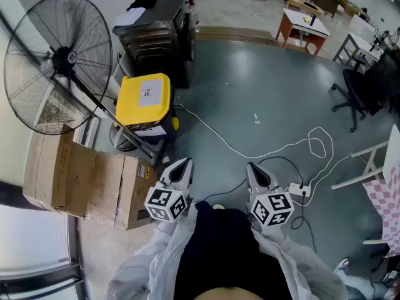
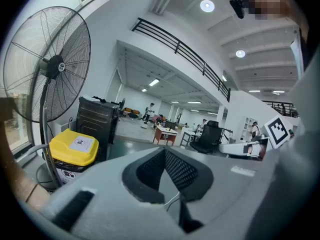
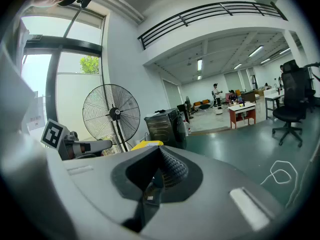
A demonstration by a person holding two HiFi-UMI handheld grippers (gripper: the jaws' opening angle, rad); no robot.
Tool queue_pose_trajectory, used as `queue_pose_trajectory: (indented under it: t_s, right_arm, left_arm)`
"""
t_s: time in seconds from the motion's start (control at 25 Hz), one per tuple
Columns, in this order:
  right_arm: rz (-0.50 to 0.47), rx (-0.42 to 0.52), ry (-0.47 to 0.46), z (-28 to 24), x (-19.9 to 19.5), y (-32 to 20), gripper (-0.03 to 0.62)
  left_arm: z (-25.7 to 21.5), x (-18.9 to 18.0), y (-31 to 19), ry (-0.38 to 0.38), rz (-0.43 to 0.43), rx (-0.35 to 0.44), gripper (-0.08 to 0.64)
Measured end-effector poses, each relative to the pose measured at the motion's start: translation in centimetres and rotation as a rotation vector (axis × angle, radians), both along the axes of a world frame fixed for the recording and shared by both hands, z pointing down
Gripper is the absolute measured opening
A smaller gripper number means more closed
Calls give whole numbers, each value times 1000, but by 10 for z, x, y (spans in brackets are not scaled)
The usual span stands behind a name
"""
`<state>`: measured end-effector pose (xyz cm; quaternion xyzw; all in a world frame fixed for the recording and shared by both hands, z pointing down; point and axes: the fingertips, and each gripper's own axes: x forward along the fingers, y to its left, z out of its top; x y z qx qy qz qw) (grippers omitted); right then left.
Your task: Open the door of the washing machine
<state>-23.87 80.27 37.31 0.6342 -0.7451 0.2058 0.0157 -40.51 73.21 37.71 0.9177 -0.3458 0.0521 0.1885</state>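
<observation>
The washing machine is a dark metal box across the floor at the back left, with dark cloth on its top; its door is not discernible from here. It also shows in the left gripper view and the right gripper view, far off. My left gripper and right gripper are held close to my body, side by side, pointing towards the open floor. Both are shut with nothing between the pads.
A big standing fan and a yellow-lidded bin stand between me and the machine. Cardboard boxes lie at my left. A white cable runs to a power strip. An office chair and a table stand farther right.
</observation>
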Motion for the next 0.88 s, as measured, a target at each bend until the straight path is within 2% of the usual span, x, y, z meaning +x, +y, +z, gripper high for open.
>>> queue_pose_trajectory:
  t_s: [0.6, 0.68, 0.88]
  right_arm:
    - [46, -4, -12, 4, 11, 8, 11]
    - [41, -2, -16, 4, 10, 9, 11]
    - [40, -15, -27, 7, 10, 14, 11]
  left_arm:
    - [3, 5, 6, 12, -10, 3, 1]
    - [2, 6, 7, 33, -7, -6, 133]
    - [3, 9, 9, 36, -12, -24, 215]
